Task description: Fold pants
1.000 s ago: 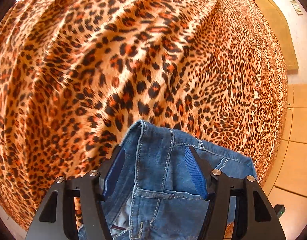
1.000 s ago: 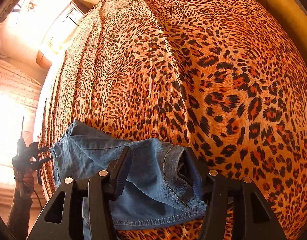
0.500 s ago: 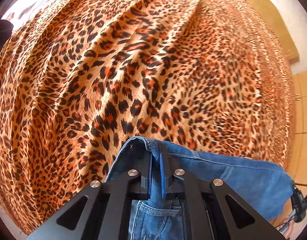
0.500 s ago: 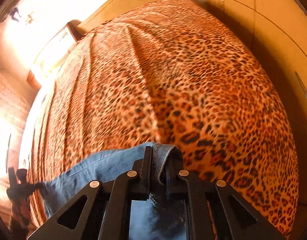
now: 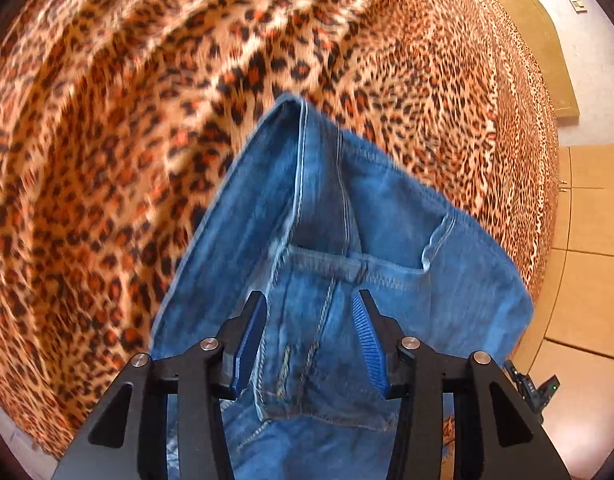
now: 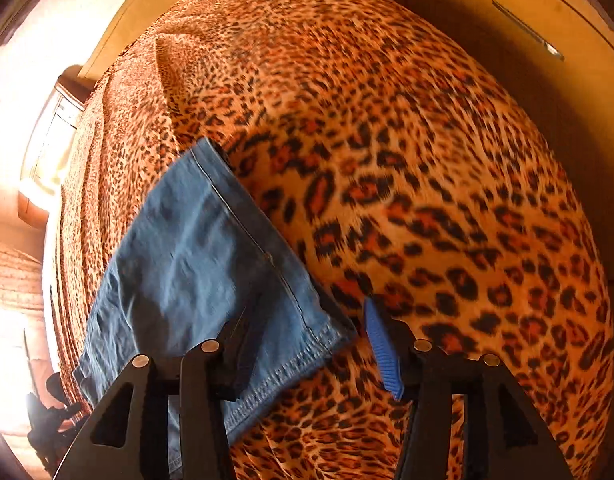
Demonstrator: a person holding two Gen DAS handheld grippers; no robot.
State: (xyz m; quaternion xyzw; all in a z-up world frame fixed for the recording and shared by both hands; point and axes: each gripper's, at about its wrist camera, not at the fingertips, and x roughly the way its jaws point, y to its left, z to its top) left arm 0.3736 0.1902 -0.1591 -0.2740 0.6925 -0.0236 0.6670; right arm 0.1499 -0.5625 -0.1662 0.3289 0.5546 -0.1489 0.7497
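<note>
Blue denim pants lie on a leopard-print bed cover. In the left wrist view the waistband end of the pants (image 5: 347, 232), with belt loop and pocket, lies folded over in front of my left gripper (image 5: 307, 340), which is open with the denim below its blue pads and nothing pinched. In the right wrist view the hemmed leg end of the pants (image 6: 211, 264) lies flat under my right gripper (image 6: 311, 344), which is open. Its left finger is above the hem corner, its right pad (image 6: 381, 348) is over bare cover.
The leopard-print cover (image 5: 127, 140) has soft ridges and spans the whole bed (image 6: 427, 180). A wooden headboard (image 6: 527, 60) runs along the far side. Tiled floor (image 5: 587, 280) lies past the bed's right edge. A dark device (image 5: 535, 392) sits near that edge.
Half a second ago both grippers were shut on the denim. Now both are open, the pants are let go and lie folded further onto the bed, and both grippers have drawn back.
</note>
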